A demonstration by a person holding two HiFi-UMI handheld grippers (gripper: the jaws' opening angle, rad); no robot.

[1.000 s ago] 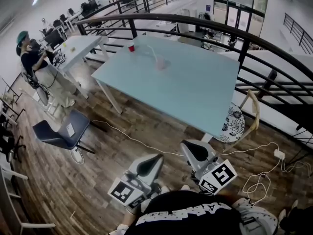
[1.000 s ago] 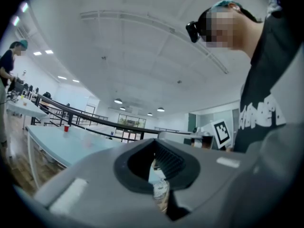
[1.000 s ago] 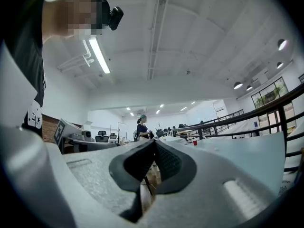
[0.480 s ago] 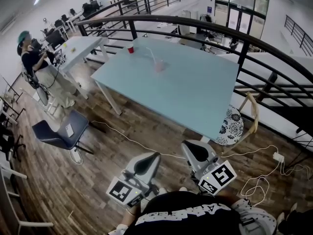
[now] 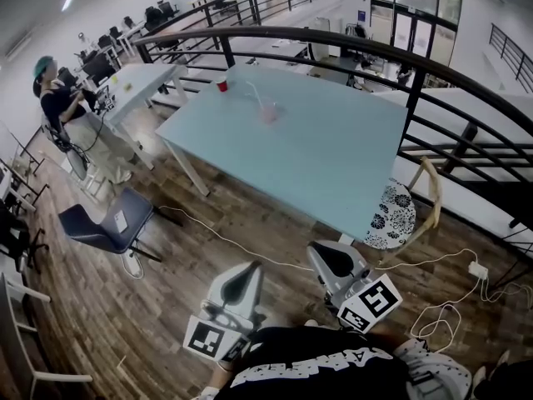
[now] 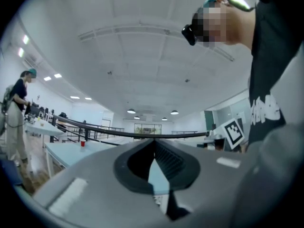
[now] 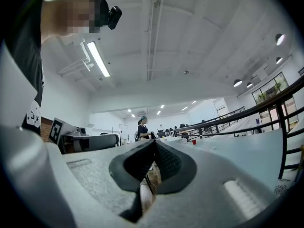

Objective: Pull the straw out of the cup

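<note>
In the head view, a clear pinkish cup (image 5: 269,115) with a white straw (image 5: 258,97) leaning out of it stands on the far part of the pale blue table (image 5: 333,157). Both grippers are held low near the person's body, well short of the table. The left gripper (image 5: 246,270) is shut with nothing in it, and its jaw tips meet in the left gripper view (image 6: 154,140). The right gripper (image 5: 321,251) is also shut and holds nothing; its tips touch in the right gripper view (image 7: 155,141).
A red cup (image 5: 222,82) stands at the table's far left corner. A patterned stool (image 5: 393,215) sits at the table's near right end, a dark office chair (image 5: 104,223) to the left, cables (image 5: 216,233) on the wooden floor. A curved black railing (image 5: 433,69) runs behind; another person (image 5: 58,107) stands far left.
The left gripper has sunk a little lower and closer to the body. The right gripper has barely moved. The cup and straw are unchanged.
</note>
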